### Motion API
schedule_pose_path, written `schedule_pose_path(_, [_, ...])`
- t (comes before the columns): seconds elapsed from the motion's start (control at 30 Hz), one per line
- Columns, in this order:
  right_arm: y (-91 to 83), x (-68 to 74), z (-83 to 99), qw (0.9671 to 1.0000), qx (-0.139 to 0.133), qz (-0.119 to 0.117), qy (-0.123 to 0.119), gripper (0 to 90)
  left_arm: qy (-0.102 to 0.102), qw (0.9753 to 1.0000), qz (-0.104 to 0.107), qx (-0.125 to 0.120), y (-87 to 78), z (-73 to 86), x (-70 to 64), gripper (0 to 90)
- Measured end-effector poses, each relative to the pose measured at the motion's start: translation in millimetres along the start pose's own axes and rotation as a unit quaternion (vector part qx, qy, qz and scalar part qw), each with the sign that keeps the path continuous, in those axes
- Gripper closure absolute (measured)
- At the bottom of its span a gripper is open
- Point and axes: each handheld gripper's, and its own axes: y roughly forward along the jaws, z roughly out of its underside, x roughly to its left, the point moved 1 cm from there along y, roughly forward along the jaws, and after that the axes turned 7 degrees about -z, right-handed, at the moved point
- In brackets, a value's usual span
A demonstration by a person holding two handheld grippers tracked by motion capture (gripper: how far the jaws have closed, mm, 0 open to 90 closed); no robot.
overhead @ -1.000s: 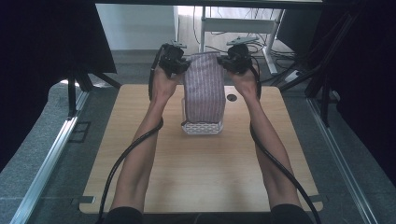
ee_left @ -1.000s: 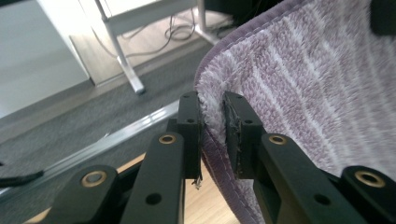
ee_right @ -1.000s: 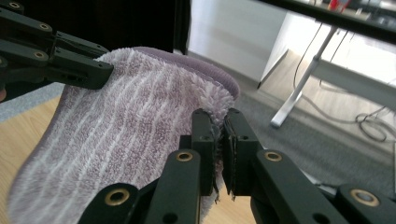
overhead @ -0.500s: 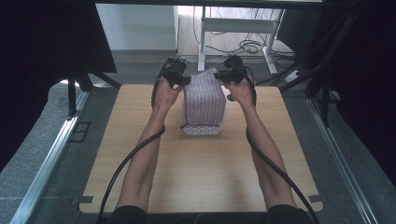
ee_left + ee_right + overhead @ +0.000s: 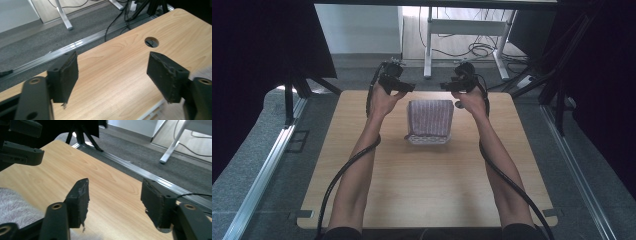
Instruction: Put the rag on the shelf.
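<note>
Where the worktop (image 5: 422,190) runs bare nearest the person, item one follows mid-board: folded striped towel (image 5: 429,121), lying flat. Beyond it, left hand-held gripper (image 5: 398,86) and right hand-held gripper (image 5: 455,86), both jaws wide apart, holding nothing, flanking its far edge.

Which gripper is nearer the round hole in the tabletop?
Right. The right gripper hangs just above the round hole at the folded towel's far right; the left gripper is across the towel, farther off.
</note>
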Motion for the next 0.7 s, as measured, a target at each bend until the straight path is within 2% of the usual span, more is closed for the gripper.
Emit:
schedule_pose_path(0.1, [-1.8, 2.4, 0.2, 1.0000, -0.004, -0.001, -0.004, 35.6, 0.006, 1.0000, 0.004, -0.006, -4.4, -0.7, -2.3, 19.8])
schedule_pose_path(0.13, [-5.6, 5.2, -0.3, 0.9999, -0.011, -0.010, -0.003, 33.4, 0.006, 0.9999, 0.006, -0.007, -6.1, -0.9, -3.5, 17.0])
schedule_pose_path(0.27, [-13.3, 10.8, -0.2, 0.9995, -0.022, -0.021, -0.005, 29.4, 0.013, 0.9996, 0.019, -0.014, -16.2, -1.4, -7.6, 13.5])
schedule_pose_path(0.4, [-21.9, 20.1, 3.0, 0.9989, -0.017, -0.039, -0.017, 24.8, 0.012, 0.9980, 0.055, -0.028, -29.1, 0.3, -11.8, 13.0])
schedule_pose_path(0.47, [-25.4, 24.9, 5.1, 0.9987, -0.013, -0.043, -0.025, 22.6, 0.012, 0.9973, 0.066, -0.031, -34.0, 1.9, -14.3, 12.5])
schedule_pose_path(0.67, [-33.9, 35.1, 12.6, 0.9978, -0.009, -0.057, -0.034, 18.4, 0.026, 0.9955, 0.079, -0.045, -47.1, 8.0, -20.5, 10.7])
schedule_pose_path(0.7, [-38.6, 39.1, 15.8, 0.9975, -0.013, -0.059, -0.036, 16.0, 0.040, 0.9948, 0.081, -0.047, -52.3, 12.9, -23.2, 10.6])
